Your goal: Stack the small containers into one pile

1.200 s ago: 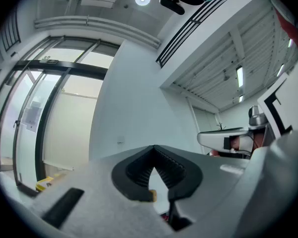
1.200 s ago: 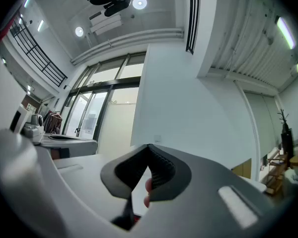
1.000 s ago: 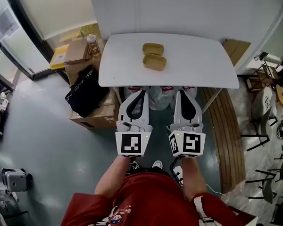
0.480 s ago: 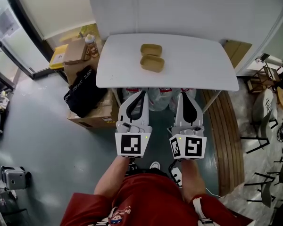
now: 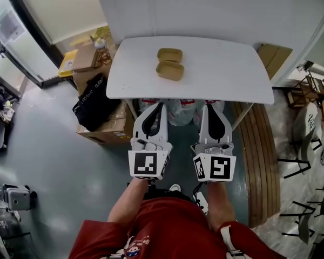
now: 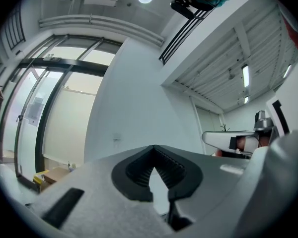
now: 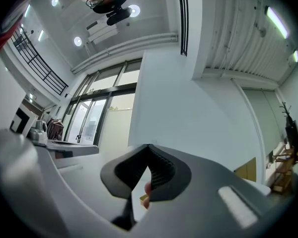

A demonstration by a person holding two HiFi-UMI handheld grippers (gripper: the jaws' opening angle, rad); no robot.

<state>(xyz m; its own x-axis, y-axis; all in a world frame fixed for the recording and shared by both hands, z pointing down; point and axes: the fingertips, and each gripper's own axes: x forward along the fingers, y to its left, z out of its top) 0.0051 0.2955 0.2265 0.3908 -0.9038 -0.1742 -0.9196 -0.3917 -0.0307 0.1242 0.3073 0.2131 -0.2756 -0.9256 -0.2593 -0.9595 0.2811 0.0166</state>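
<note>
Approach is the step; the near container (image 5: 170, 70) and far container (image 5: 169, 54) sit touching on the worktop (image 5: 227, 69), well ahead of the left claw (image 5: 159, 107) and right claw (image 5: 209, 107), both clenched empty; open one early, pinch a rim, lift clear, nest squarely.

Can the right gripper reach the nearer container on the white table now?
Likely yes: the right gripper is shut and short of the table edge, but bare tabletop lies before the nearer container.
</note>
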